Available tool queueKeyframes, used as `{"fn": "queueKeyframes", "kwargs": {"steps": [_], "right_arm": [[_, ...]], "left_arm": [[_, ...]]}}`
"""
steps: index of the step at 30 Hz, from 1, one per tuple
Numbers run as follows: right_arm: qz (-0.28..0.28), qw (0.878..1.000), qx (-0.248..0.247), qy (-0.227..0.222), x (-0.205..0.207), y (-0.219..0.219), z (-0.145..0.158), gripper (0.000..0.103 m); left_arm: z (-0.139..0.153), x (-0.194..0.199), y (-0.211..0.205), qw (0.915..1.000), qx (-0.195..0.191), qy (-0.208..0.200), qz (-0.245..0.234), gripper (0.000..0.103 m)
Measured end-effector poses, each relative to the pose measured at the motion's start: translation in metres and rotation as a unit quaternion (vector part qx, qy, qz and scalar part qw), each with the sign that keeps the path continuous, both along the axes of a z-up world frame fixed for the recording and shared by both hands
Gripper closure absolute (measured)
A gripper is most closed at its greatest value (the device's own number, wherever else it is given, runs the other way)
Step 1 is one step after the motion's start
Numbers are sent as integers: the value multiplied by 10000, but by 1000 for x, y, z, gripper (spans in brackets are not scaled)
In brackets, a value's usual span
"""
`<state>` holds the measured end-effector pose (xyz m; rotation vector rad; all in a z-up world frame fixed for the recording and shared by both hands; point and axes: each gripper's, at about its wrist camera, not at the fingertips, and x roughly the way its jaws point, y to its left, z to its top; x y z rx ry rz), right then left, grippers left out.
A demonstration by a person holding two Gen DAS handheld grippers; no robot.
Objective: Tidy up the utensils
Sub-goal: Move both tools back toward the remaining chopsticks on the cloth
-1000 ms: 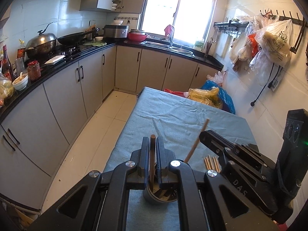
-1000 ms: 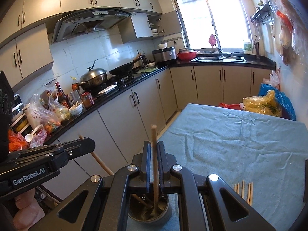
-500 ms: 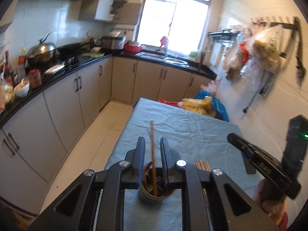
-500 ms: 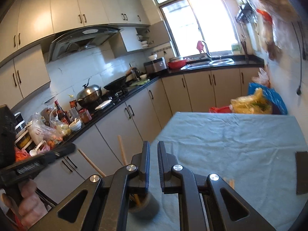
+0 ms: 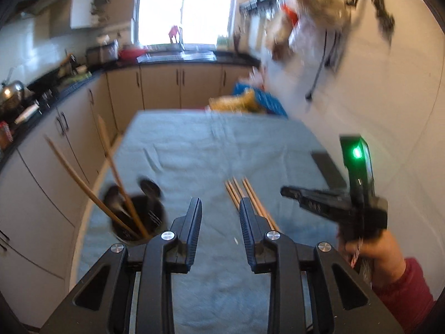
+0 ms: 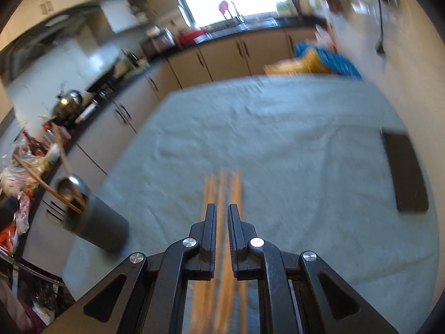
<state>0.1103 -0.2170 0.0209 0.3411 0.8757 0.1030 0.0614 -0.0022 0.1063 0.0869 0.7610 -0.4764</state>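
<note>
A dark utensil cup stands near the table's left edge with chopsticks and spoons leaning in it; it also shows in the right wrist view. Several loose wooden chopsticks lie on the grey-blue cloth. My left gripper is open and empty, above the cloth between the cup and the loose chopsticks. My right gripper is slightly open and empty, low over the loose chopsticks; it shows in the left wrist view at the right.
A dark flat rectangle lies on the cloth at the right by the wall. Kitchen cabinets and a cluttered counter run along the left. Bags sit beyond the table's far end.
Both grippers let go of their chopsticks into the cup and swung right toward the loose chopsticks. The left gripper opened wide. The right gripper dropped low over the pile.
</note>
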Motion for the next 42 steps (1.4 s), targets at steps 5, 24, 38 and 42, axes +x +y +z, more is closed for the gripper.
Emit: {"fn": "queueKeyframes", "kwargs": {"steps": [5, 24, 38, 42], "right_arm": [[245, 9979, -153, 574, 2, -5, -34, 94], [354, 9861, -1343, 914, -1, -3, -61, 95], [-108, 9971, -473, 584, -23, -52, -66, 94], [-79, 9984, -156, 538, -27, -59, -67, 94]], "left_arm": [[-34, 4, -10, 9989, 221, 416, -17, 76], [-55, 16, -18, 9963, 303, 801, -94, 76], [-104, 107, -98, 9757, 508, 2078, 482, 77], [-125, 139, -97, 9645, 422, 2447, 898, 79]]}}
